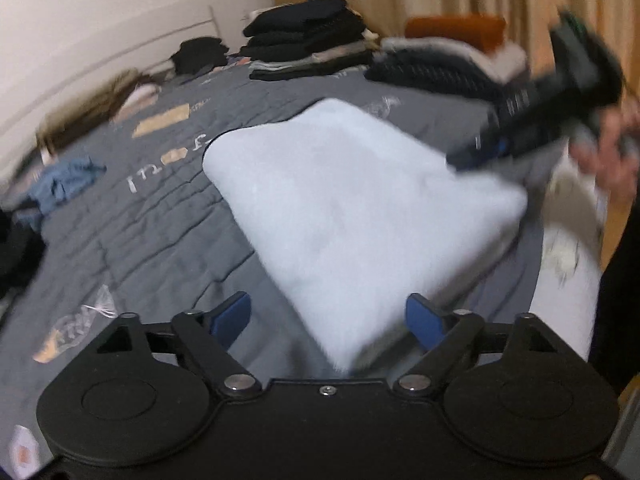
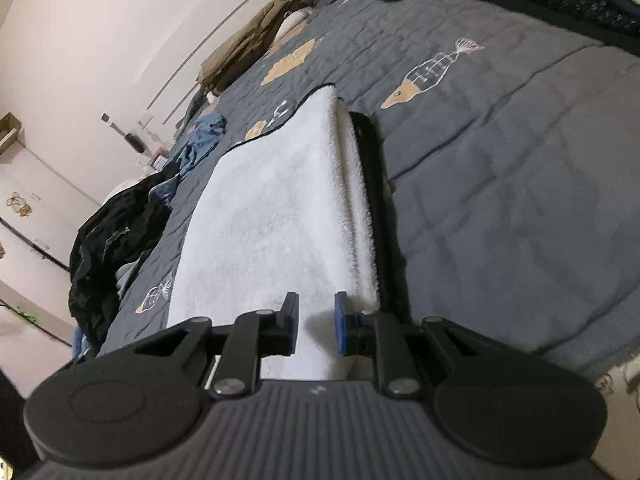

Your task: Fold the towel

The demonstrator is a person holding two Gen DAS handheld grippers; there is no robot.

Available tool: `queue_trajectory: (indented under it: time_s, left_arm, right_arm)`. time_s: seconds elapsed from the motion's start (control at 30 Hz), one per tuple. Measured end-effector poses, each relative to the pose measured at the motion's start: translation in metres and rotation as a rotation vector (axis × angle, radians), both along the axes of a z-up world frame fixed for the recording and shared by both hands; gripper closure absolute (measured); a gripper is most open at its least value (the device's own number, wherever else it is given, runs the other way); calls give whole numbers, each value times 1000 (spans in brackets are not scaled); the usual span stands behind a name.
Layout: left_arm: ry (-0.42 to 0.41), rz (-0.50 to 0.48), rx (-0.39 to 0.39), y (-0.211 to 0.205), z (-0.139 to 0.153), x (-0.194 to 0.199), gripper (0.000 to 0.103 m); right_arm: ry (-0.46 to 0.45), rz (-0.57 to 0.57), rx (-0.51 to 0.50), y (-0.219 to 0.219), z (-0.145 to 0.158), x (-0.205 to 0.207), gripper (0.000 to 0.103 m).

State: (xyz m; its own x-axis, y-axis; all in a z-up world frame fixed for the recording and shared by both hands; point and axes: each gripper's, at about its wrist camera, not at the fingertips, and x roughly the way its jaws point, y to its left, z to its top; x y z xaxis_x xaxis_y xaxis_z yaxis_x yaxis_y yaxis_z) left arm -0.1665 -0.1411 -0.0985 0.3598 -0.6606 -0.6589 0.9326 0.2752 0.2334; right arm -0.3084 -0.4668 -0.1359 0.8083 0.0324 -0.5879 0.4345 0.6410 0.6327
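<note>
A white fluffy towel (image 1: 340, 200) lies folded on the grey quilted bed (image 1: 140, 220). Its near corner reaches down between the blue pads of my left gripper (image 1: 328, 318), which stands open with the pads clear of the cloth. At the towel's right edge is my right gripper (image 1: 460, 160), held by a hand (image 1: 608, 152). In the right wrist view the towel (image 2: 272, 208) runs forward from the right gripper (image 2: 317, 320), whose pads are close together with white cloth pinched between them. The towel's right edge (image 2: 360, 200) is doubled over, with a dark shadow beneath it.
Stacks of folded dark clothes (image 1: 304, 36) stand at the far side of the bed. A crumpled blue garment (image 2: 200, 140) and a black heap (image 2: 116, 240) lie left of the towel. The bed's edge (image 1: 560, 260) runs along the right.
</note>
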Motion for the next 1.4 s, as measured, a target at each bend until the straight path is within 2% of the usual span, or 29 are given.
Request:
queue_trajectory:
  time_s: [0.23, 0.3, 0.4, 0.53, 0.6, 0.67, 0.7, 0.87, 0.97, 1.17, 1.2, 1.23, 1.27, 1.4]
  left_arm:
    - [-179, -48, 74, 2, -19, -20, 53]
    - [-206, -54, 83, 0, -22, -23, 53]
    - [-280, -71, 89, -3, -25, -31, 51]
    - [-430, -124, 121, -6, -40, -44, 51]
    - [-479, -148, 126, -7, -45, -50, 57]
    - [-531, -184, 140, -6, -47, -55, 69]
    - [-555, -197, 150, -6, -47, -57, 70]
    - [-572, -197, 204, -6, -39, -50, 73]
    - [-558, -178, 189, -9, -40, -51, 69]
    - [-663, -218, 183, -17, -55, -61, 69]
    - [-666, -222, 179, -17, -55, -61, 70]
    - [-659, -232, 176, -17, -53, -61, 80]
    - [-650, -235, 168, -16, -49, -59, 84]
    - [-599, -195, 144, -9, -29, -49, 88]
  right_arm:
    - [61, -75, -66, 6, -1, -6, 81]
    - [61, -84, -52, 6, -3, -9, 80]
    - [65, -108, -12, 7, -9, -17, 71]
    - [86, -92, 0, 14, -13, -16, 66]
    - [85, -83, -12, 18, -12, -16, 66]
    - [79, -77, -16, 23, -11, -17, 67]
    - [73, -75, -16, 25, -10, -17, 68]
    - [53, -54, -6, 33, -7, -20, 77]
    - [48, -58, 2, 35, -6, -22, 78]
    - [20, -53, 1, 39, 3, -25, 78]
    - [16, -53, 1, 40, 4, -26, 78]
    - [13, -53, 1, 41, 4, -26, 78]
    - [10, -52, 1, 41, 5, -27, 78]
    - [17, -31, -1, 42, 5, -26, 78]
